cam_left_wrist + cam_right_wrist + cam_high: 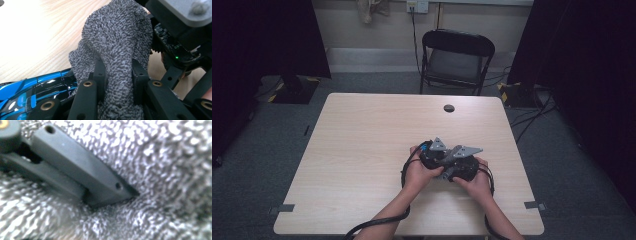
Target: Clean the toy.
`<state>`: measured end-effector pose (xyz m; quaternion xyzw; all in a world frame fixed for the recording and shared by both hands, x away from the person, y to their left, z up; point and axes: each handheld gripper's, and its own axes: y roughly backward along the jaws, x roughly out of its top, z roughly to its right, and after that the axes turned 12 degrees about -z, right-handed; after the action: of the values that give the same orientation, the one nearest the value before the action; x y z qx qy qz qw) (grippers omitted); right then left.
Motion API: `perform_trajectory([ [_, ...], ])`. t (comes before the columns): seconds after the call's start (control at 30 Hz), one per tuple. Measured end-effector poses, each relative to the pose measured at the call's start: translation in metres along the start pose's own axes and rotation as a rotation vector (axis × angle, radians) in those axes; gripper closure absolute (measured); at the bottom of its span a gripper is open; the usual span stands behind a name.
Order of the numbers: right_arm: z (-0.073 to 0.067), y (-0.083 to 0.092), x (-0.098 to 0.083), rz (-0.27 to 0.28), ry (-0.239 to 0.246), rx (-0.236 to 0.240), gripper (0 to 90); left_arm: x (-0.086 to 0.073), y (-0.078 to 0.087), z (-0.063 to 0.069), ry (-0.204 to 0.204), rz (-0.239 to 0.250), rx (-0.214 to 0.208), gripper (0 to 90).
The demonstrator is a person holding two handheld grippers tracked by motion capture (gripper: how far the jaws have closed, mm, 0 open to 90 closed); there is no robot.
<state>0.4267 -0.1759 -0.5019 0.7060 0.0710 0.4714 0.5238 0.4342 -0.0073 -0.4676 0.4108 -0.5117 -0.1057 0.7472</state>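
Near the front edge of the tabletop [362,140], right of its middle, both hands hold their tools together. The left gripper [117,75] is clamped on a bunched grey towel [117,37]. The right gripper [462,167] presses into it; its jaw spacing cannot be told.

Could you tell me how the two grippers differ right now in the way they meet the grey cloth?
The left gripper is shut on a bunched fold of the grey cloth, a jaw pressed on each side; of the right gripper, one dark finger shows lying against the cloth, so its grip cannot be read. In the high view, the left gripper sits left of the right gripper. Both are hand-held, close together over the table.
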Motion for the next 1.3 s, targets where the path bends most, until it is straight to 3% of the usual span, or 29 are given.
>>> perform_trajectory([
  [0.33,0.0,0.0,0.0,-0.001,0.0,0.0,24.6,0.007,0.0,-0.005,0.002,-0.022,0.032,71.4],
  [0.87,0.0,0.0,0.0,-0.002,-0.001,0.001,24.7,0.01,0.006,-0.026,0.015,-0.047,0.106,71.0],
  [1.3,0.0,0.0,0.0,-0.001,0.0,0.0,24.7,0.007,0.008,-0.039,0.061,-0.026,0.123,70.8],
])
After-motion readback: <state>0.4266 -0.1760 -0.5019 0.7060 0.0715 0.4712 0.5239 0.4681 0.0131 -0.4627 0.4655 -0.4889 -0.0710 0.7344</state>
